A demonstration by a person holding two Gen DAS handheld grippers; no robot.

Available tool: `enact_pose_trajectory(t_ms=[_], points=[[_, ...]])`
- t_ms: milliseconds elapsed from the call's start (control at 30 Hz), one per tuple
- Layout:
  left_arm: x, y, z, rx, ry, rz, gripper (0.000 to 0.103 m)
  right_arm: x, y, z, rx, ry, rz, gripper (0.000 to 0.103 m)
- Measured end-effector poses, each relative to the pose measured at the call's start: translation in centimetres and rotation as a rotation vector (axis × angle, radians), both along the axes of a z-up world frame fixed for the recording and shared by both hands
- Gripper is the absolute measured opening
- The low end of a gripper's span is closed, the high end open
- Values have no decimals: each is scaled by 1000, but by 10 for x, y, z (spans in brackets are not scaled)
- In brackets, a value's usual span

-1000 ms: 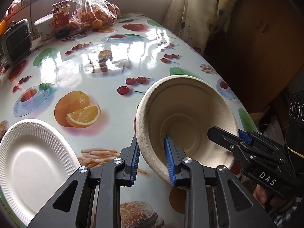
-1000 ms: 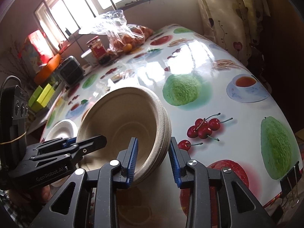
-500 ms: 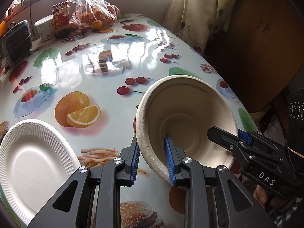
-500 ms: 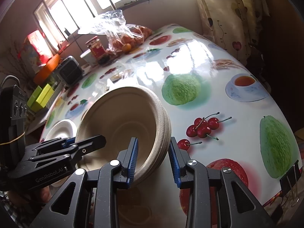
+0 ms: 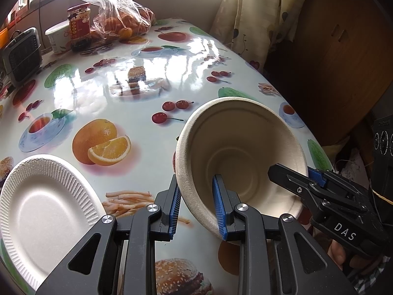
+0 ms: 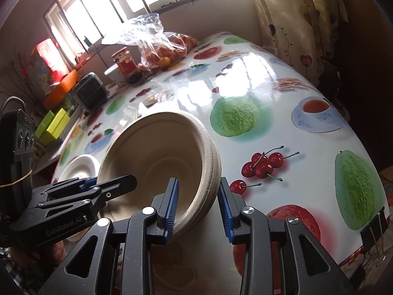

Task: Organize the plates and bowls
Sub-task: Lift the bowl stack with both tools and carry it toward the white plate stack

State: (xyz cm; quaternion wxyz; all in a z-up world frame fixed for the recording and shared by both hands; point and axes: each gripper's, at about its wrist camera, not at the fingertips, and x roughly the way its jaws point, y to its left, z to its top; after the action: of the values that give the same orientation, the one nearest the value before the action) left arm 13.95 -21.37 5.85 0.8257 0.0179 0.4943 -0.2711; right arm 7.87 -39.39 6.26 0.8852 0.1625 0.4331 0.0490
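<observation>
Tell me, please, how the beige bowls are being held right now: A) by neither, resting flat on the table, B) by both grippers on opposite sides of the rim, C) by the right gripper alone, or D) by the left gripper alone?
B: the left gripper straddles one side of the beige bowls' rim while the right gripper straddles the opposite side, each with one finger inside, and the stack is tilted.

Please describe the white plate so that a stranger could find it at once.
On the glossy fruit-print tablecloth, look left of the tilted beige pulp bowl. The white paper plate lies flat beside the printed orange; only it has a ridged rim.
</observation>
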Motion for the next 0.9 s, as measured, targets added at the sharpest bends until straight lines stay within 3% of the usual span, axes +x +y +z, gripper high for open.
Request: enact_pose_trajectory(t_ms=[900], points=[[-10,8,15,-7,-42,10,27,-7,6,17,-13,-35,12,31]])
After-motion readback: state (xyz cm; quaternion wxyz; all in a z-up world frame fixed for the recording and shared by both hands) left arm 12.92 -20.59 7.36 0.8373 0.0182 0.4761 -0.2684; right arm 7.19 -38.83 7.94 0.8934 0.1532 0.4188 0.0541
